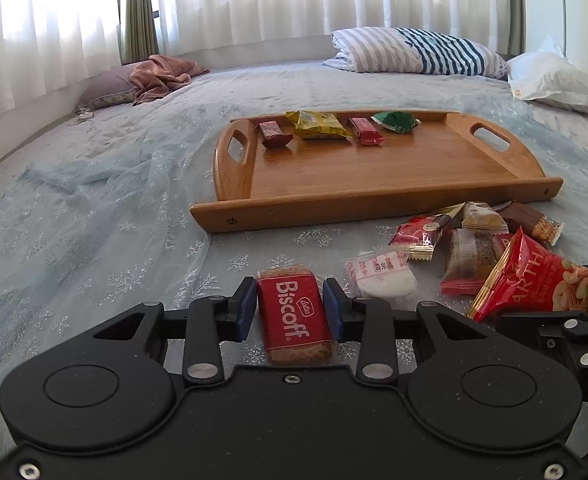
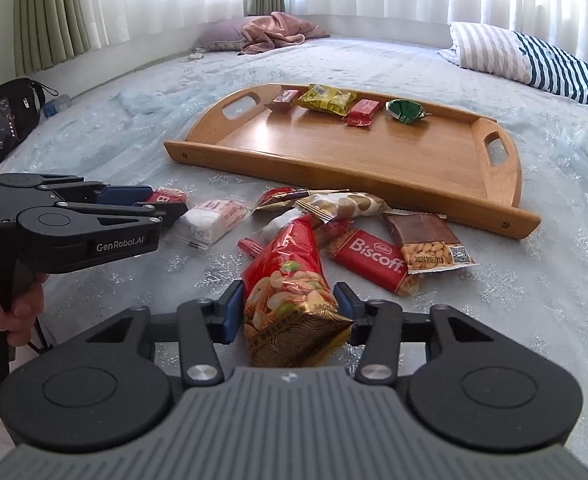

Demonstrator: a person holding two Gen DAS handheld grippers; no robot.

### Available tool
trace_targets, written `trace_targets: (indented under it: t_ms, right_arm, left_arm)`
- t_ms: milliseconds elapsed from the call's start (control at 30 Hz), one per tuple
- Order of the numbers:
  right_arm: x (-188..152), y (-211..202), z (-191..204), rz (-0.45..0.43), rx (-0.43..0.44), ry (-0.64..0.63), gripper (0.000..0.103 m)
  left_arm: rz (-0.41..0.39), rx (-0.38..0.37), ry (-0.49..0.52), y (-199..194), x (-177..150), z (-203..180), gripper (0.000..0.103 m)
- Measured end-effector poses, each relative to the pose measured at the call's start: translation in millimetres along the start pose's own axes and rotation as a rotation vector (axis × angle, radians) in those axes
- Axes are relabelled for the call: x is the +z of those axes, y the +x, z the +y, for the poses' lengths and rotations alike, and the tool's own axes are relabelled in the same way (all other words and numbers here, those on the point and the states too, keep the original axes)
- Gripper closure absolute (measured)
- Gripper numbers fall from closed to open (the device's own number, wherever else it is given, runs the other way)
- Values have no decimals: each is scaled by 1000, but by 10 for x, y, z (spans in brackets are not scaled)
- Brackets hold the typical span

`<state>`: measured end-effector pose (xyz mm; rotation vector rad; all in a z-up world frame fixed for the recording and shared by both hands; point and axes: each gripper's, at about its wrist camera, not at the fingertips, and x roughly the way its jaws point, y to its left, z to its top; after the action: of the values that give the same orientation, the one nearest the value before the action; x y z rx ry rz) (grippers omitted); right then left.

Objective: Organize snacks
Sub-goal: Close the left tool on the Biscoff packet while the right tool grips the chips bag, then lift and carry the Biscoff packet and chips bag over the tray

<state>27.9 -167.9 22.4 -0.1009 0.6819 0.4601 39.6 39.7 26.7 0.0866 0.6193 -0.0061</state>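
A wooden tray (image 1: 373,184) (image 2: 333,152) lies on the bed with a row of small snacks along its far edge: dark red, yellow (image 1: 319,125), red and green (image 1: 395,122) packets. My left gripper (image 1: 290,310) is shut on a red Biscoff biscuit (image 1: 295,316), low over the bedspread. It also shows at the left of the right wrist view (image 2: 162,204). My right gripper (image 2: 288,312) is shut on a red nut bag (image 2: 290,292) (image 1: 533,280). A pile of loose snacks lies before the tray, including another Biscoff (image 2: 373,260), a peanut bar (image 2: 429,244) and a white packet (image 2: 214,220).
Striped pillows (image 1: 417,50) and a white pillow (image 1: 553,80) lie at the bed's far right. A pink cloth on a mauve pillow (image 1: 150,78) lies far left. Curtains hang behind. A black bag (image 2: 10,116) sits at the bed's left edge.
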Motion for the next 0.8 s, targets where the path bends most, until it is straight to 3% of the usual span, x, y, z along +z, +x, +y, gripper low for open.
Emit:
trace_targets:
  t_ms: [133,267,433,800]
  right_arm:
    - [22,-38,-3,1,31,8,55]
    - [70,-88,-178,-19,114,137,55]
    - [136,-130,-397,-54,124,251,55]
    - [383,-131,-794,-153,20,317,55]
  left_arm:
    - [-9,-20,-2,-49,24,8,69]
    - [-34,-40,2,-115,92,18,69]
    - [-64,-60,9,-143,192,3,69]
    - [-111,-70,7,-55,417,-16,70]
